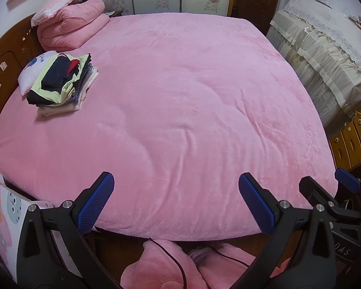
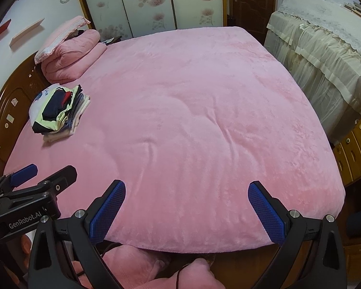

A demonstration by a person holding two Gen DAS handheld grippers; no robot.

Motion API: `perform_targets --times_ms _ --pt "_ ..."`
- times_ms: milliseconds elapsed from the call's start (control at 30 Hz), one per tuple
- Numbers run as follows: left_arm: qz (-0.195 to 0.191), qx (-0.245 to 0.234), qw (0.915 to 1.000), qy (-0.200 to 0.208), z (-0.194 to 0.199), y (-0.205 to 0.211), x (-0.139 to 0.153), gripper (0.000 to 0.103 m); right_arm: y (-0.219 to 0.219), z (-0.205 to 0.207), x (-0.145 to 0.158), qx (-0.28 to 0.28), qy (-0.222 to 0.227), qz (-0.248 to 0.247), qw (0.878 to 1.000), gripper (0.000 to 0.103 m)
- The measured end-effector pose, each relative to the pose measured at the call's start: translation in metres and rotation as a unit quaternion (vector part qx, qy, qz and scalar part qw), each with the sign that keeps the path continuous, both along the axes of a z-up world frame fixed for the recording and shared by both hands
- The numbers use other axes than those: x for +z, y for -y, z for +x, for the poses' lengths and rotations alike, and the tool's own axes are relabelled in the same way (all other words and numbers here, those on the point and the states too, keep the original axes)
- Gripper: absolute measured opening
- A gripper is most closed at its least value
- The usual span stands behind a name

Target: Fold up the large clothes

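Both the left black two-finger gripper with blue pads (image 1: 176, 201) and the right one (image 2: 186, 209) hover wide open and empty over the near edge of the pink fleece-covered bed (image 1: 180, 96), folded multicoloured clothes stack (image 1: 62, 82) lying far left near the wooden headboard (image 1: 2, 72).

The left gripper (image 1: 176, 201) is showing matte black plastic arms with triangular cut-outs, silver round screws at the joints, and fingers (image 1: 96, 202) faced with blue cross-hatched pads. The right gripper (image 2: 186, 213) is wearing the same black frame, silver screws and blue textured fingers (image 2: 267, 213). White lettering reading "GenRobot.AI" is showing on the left gripper's black body in the right wrist view
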State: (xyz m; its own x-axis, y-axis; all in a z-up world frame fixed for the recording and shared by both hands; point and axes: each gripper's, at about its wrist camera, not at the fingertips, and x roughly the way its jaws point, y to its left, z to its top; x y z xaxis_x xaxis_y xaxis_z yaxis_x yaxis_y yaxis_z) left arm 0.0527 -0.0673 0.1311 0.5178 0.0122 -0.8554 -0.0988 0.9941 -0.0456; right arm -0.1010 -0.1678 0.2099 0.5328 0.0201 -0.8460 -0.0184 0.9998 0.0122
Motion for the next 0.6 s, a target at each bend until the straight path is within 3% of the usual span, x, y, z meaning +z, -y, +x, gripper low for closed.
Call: perform_targets --times_ms 600 --pt "0.010 -0.009 0.9999 0.008 -0.0021 0.0020 0.0033 0.103 0.0022 0.0046 -0.0035 -0.005 -0.008 -0.004 1.000 0.103"
